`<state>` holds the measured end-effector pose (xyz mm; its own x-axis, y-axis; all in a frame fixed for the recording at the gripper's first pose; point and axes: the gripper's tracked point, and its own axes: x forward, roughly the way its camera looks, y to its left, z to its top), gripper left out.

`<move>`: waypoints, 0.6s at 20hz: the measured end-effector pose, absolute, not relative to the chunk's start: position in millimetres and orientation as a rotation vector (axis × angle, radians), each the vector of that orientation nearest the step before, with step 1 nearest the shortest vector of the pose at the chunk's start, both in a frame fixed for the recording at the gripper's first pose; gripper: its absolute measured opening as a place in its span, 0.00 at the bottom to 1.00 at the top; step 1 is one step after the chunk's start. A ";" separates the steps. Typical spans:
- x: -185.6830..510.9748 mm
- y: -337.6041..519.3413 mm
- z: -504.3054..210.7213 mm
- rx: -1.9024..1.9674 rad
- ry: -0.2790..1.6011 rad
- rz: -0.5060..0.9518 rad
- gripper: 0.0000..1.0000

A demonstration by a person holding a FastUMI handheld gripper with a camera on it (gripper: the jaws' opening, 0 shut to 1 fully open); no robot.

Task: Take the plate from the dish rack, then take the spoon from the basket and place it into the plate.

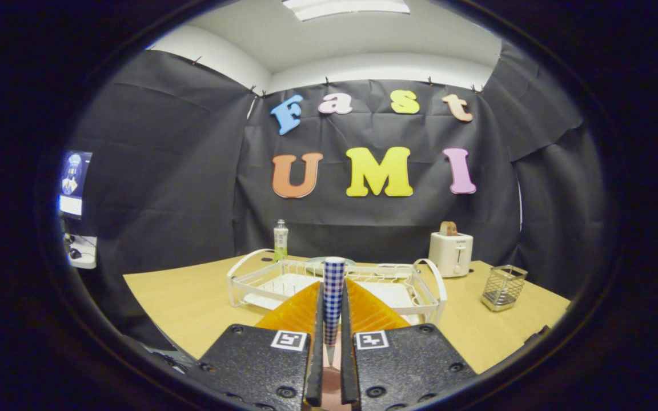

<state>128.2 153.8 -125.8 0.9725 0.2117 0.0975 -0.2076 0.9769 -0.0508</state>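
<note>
My gripper [333, 283] is shut on the spoon [333, 302], whose blue-and-white checked handle stands up between the two fingers, its rounded end just past the fingertips. The spoon's lower part narrows down into the gap between the finger bases, and its bowl is hidden there. Just ahead of the fingers the white wire dish rack [249, 265] sits on the wooden table [192, 302]. Behind the handle's top a pale green plate [313, 261] lies flat at the rack's far side; I cannot tell whether it is inside the rack. The wire basket [503, 287] stands to the right of the rack.
A white toaster [450, 254] with a slice of bread in it stands behind the rack's right end. A small bottle [280, 240] stands behind the rack's left end. Bare tabletop lies to the left of the rack and between rack and basket.
</note>
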 end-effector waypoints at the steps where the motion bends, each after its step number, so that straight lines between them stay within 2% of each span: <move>1: 130.4 151.3 -128.0 -0.029 -0.091 0.213 0.19; 8: 132.8 114.5 -126.7 -0.005 -0.082 0.146 0.23; 12: 123.2 94.6 -115.8 -0.023 -0.108 0.108 0.36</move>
<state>123.2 94.6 -115.8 0.9883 0.1089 0.1063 -0.1065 0.9939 -0.0284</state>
